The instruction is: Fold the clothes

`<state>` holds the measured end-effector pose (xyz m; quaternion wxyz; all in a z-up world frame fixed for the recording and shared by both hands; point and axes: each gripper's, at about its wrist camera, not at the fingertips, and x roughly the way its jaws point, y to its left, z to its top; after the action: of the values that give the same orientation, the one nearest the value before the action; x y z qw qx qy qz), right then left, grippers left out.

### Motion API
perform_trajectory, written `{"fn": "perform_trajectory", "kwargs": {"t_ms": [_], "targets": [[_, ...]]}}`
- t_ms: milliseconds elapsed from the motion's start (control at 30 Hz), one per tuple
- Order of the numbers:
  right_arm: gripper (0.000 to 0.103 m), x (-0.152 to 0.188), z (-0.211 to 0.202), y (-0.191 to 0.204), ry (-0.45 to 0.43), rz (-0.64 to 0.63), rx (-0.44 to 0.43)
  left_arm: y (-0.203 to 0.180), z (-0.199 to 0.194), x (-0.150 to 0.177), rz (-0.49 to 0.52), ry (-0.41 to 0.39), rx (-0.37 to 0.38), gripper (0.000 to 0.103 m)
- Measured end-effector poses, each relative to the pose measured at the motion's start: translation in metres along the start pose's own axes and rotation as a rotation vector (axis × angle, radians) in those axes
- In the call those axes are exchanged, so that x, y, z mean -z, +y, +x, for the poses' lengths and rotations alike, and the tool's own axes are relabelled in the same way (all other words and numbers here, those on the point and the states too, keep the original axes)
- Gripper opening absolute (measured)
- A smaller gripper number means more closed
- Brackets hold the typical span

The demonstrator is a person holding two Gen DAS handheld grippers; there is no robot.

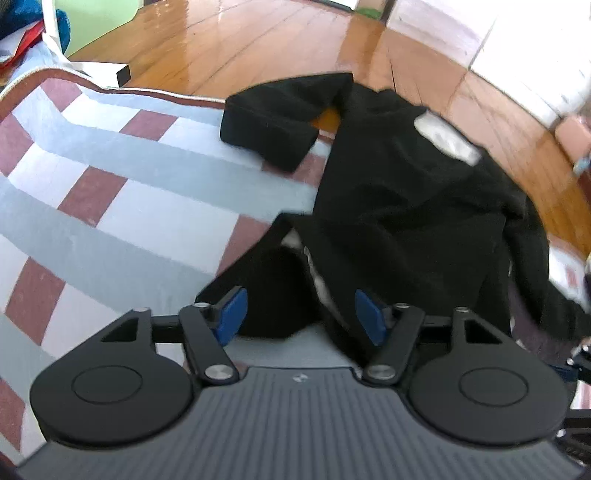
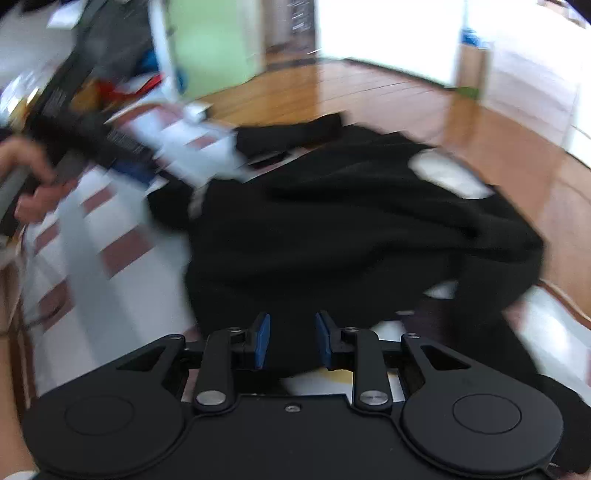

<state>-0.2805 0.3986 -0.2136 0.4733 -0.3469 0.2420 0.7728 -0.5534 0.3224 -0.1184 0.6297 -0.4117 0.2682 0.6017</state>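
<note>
Black garment [image 1: 406, 206] sprawled in a heap on the checked blanket [image 1: 110, 206], far edge by the wood floor [image 1: 240, 48]. Left gripper [image 1: 299, 314] low over its near hem, jaws apart, nothing pinched. Right gripper [image 2: 291, 341] likewise, jaws narrowly apart over black cloth. Pretty blurry.

Striped quilt [image 1: 110, 206] w/ grey, white & maroon blocks, maroon piping on edge, spread flat. Glossy wood floor [image 1: 258, 40] beyond it. Pale green panel [image 2: 214, 44] at back, blue fabric [image 1: 62, 26] & red bits heaped beside it, top left in left view. White strap [image 1: 55, 40] runs down to a black end. Right view too blurred for more.
</note>
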Motion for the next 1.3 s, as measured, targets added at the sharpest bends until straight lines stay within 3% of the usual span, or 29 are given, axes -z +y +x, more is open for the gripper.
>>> {"fn": "perform_trajectory", "kwargs": {"t_ms": [67,133,267,367,400,500,567,700,833,900,1000,1133,1300], "targets": [[0.034,-0.002,0.012,0.016,0.040,-0.063,-0.009,-0.003,0.004,0.010,0.047,0.011,-0.034,0.046],[0.044,-0.001,0.021,0.028,0.071,-0.112,-0.013,0.006,0.012,0.013,0.016,0.026,-0.020,0.038],[0.058,0.000,0.039,0.036,0.124,-0.129,-0.017,0.023,0.023,0.013,-0.069,0.031,0.020,0.038],[0.059,0.000,0.052,0.036,0.144,-0.126,0.002,0.021,0.025,0.012,-0.053,-0.003,0.036,0.038],[0.057,0.002,0.054,0.035,0.141,-0.128,0.001,0.021,0.027,0.012,-0.055,-0.003,0.031,0.038],[0.008,0.008,0.054,0.033,0.089,-0.147,0.048,0.020,0.031,0.012,-0.070,0.002,0.014,0.038],[0.007,0.006,0.039,0.021,0.033,-0.075,0.125,0.023,0.022,0.012,-0.081,-0.004,0.003,0.038],[0.007,0.014,-0.025,-0.029,-0.078,0.222,0.106,0.029,-0.002,0.014,-0.100,-0.026,-0.014,0.042],[0.007,0.043,-0.063,-0.068,-0.073,0.400,0.135,0.035,-0.013,0.017,-0.163,-0.016,0.042,0.045],[0.007,0.059,-0.073,-0.084,-0.059,0.470,0.173,0.031,-0.009,0.019,-0.147,0.018,0.060,0.046],[0.008,0.073,-0.061,-0.088,0.046,0.492,0.244,0.012,0.000,0.026,-0.051,0.066,0.040,0.050],[0.014,0.072,-0.053,-0.073,0.108,0.376,0.323,-0.019,0.008,0.043,0.050,0.108,0.075,0.051],[0.016,0.067,-0.066,-0.059,0.090,0.245,0.364,-0.074,0.007,0.060,0.264,0.045,0.185,0.051]]}}
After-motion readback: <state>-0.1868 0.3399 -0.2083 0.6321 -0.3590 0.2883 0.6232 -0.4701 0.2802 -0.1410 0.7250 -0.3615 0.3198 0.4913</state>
